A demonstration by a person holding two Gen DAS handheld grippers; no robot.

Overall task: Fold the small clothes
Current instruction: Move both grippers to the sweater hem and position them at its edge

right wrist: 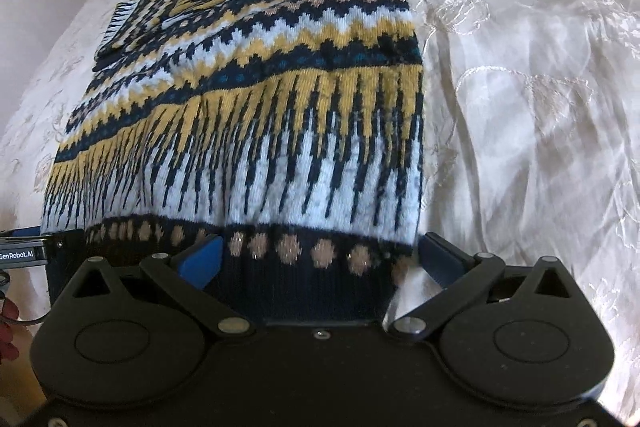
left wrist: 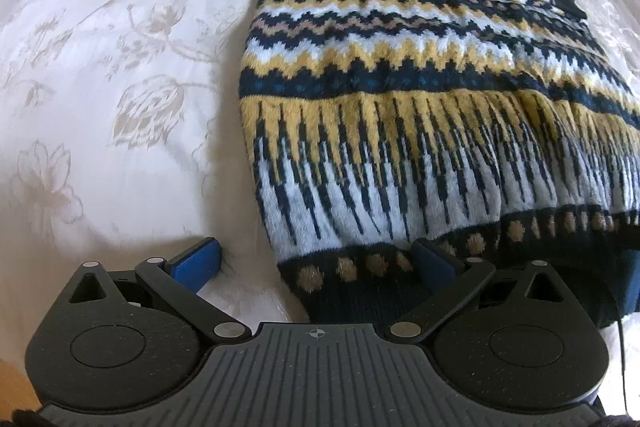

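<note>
The sweater [left wrist: 420, 115] is laid flat on the bed [left wrist: 120, 67], its hem set between both wide-open tools [left wrist: 316, 259] [right wrist: 320, 255], so only one layer might be pinched.

A bed [left wrist: 120, 75] carried everything, covered with a cream bedspread [right wrist: 520, 107] woven with a pale flower pattern (shiny and creased on the right-hand side). One knitted sweater [left wrist: 400, 99] lay flat directly on it, patterned in navy, yellow and white bands, its dark dotted hem nearest the cameras and its sleeves folded across the chest at the far end.
</note>
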